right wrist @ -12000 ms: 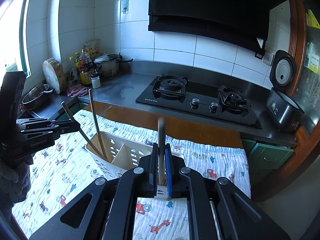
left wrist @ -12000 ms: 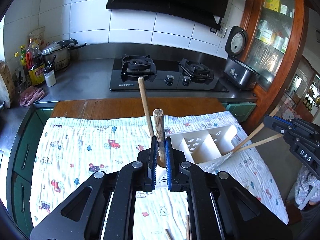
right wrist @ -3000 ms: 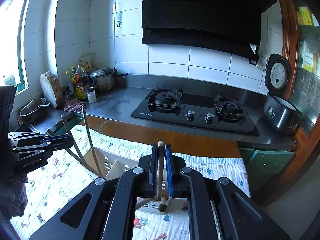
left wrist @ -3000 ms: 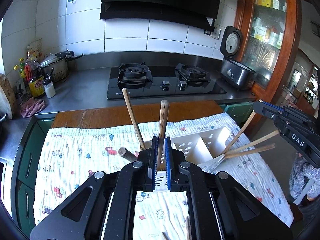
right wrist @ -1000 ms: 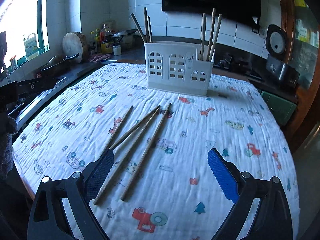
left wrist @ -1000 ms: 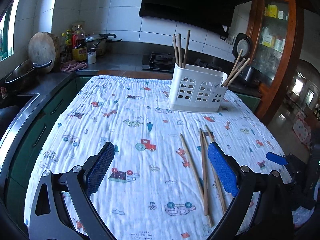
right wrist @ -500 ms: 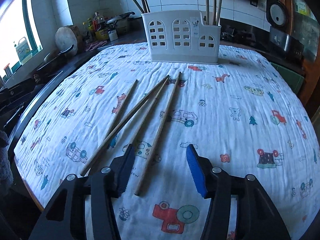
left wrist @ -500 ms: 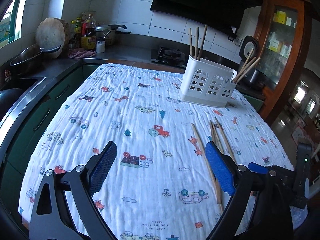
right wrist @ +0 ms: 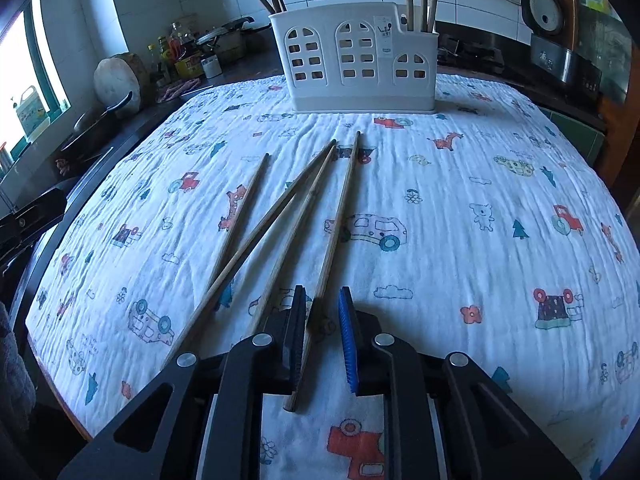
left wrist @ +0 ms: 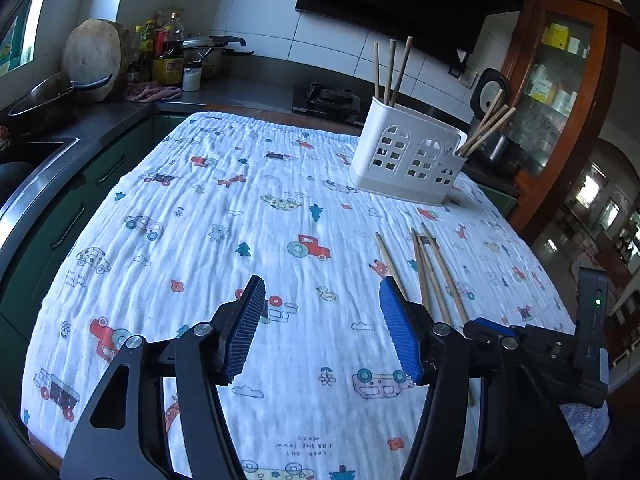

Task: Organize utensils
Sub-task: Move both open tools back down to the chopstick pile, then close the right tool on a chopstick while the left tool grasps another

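Several wooden chopsticks [right wrist: 280,208] lie on the printed cloth [right wrist: 480,184], fanning out toward a white utensil holder [right wrist: 360,64] at the far end, which has more chopsticks standing in it. My right gripper [right wrist: 322,300] is low over the cloth, its jaws partly closed around the near end of the rightmost chopstick [right wrist: 340,216], with a gap still on the right side. My left gripper [left wrist: 320,316] is wide open and empty above the cloth, left of the loose chopsticks [left wrist: 432,264]. The holder [left wrist: 408,160] stands at the far right in the left wrist view.
A counter with a pan [left wrist: 52,96], a round chopping block [left wrist: 92,56], bottles [left wrist: 164,60] and a pot runs along the left and back. A rice cooker [right wrist: 560,40] and a wooden cabinet [left wrist: 560,80] stand at the right. The right gripper's body [left wrist: 540,344] shows low right.
My right gripper has dropped toward the cloth and narrowed its jaws around the rightmost chopstick's near end. My left gripper has narrowed a little and moved slightly forward.
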Tool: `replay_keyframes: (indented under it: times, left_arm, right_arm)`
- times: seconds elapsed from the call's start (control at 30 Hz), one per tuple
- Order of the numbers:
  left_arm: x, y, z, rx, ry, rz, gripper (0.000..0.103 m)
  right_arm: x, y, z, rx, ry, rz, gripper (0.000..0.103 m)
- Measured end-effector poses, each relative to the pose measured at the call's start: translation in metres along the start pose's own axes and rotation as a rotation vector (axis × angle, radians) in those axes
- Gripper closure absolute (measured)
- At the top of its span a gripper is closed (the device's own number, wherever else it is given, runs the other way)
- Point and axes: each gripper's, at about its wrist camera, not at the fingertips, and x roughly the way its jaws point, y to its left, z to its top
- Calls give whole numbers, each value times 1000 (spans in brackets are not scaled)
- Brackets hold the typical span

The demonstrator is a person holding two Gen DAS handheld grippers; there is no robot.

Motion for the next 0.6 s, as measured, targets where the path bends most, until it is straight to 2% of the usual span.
replay_keyframes:
  times: [0.13,0.23,0.6]
  left_arm:
    - [3,-9,-4,22,14,-36,50]
    - [6,-22,-9,52,31,-72,56]
    - [35,-81,-34,211,128,-181,66]
  right_arm:
    - [4,6,-2,-24,3,-36,87]
    - [4,9,-3,-45,-3,-67,94]
    - [-7,-8,-5,-18,-27,-60,96]
